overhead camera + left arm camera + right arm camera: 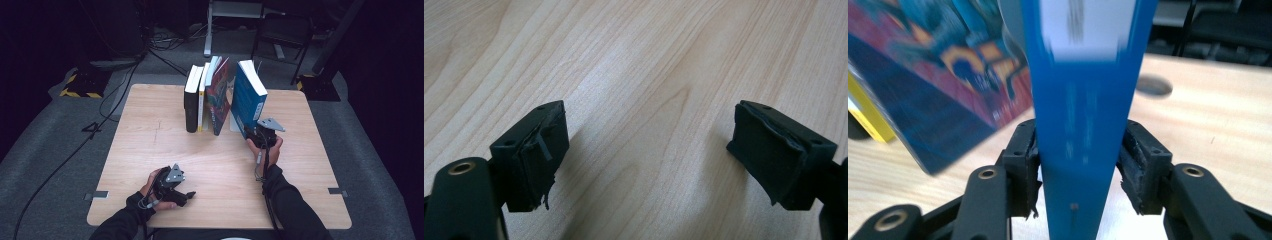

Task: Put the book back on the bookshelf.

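A thick blue book [247, 97] stands upright and tilted near the table's middle back, apart from the row to its left. My right gripper [254, 134] is shut on its spine near the bottom; in the right gripper view the blue spine [1083, 125] sits clamped between both pads [1140, 170]. The row holds a black book [191, 102], a yellow-edged white book [202, 97] and a colourful illustrated book [219, 95] that leans left. My left gripper [189, 196] rests low at the front left, jaws wide apart over bare wood [649, 150], holding nothing.
The light wooden table [150, 150] has open surface in front of the books. A round cable hole [1154, 86] lies in the tabletop behind the blue book. Cables, a chair [285, 35] and stands sit on the grey floor beyond the table.
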Available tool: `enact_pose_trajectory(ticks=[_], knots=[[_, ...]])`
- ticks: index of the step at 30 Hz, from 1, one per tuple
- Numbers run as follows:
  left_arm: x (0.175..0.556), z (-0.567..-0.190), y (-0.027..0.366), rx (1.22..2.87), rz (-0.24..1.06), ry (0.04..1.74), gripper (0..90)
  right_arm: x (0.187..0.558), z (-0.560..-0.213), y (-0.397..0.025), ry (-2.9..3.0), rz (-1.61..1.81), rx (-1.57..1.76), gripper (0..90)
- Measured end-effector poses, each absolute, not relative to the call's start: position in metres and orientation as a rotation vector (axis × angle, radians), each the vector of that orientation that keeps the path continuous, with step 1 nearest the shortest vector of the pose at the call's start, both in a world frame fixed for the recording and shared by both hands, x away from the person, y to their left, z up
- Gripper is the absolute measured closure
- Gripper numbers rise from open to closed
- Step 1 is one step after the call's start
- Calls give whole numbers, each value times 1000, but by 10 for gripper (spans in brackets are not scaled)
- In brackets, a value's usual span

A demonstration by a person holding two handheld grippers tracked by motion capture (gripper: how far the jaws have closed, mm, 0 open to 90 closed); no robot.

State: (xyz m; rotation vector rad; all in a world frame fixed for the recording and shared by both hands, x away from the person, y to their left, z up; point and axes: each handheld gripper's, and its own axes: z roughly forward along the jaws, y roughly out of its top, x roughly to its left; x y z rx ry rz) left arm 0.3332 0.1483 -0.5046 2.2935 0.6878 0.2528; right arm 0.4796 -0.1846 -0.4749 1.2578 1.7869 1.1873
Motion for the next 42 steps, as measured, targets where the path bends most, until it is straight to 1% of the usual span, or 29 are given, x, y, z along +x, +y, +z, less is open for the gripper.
enact_pose_trajectory(ticks=[1,7,16,24,29,36,42], knots=[[333,-505,148,2293,253,688,157,478,-469,-184,1784,1187,1223,585],[333,-505,148,2294,251,687,157,482,-466,-186,1801,1190,1221,604],[334,-505,148,2296,246,682,155,484,-466,-185,1802,1183,1221,600],[334,-505,148,2295,251,682,157,483,-460,-191,1908,1153,1187,573],[333,-505,148,2293,254,687,161,479,-455,-197,1960,1143,1146,530],[333,-505,149,2294,253,686,161,467,-445,-209,2088,1094,1053,420],[333,-505,149,2294,252,686,160,454,-437,-227,2204,1014,938,374]])
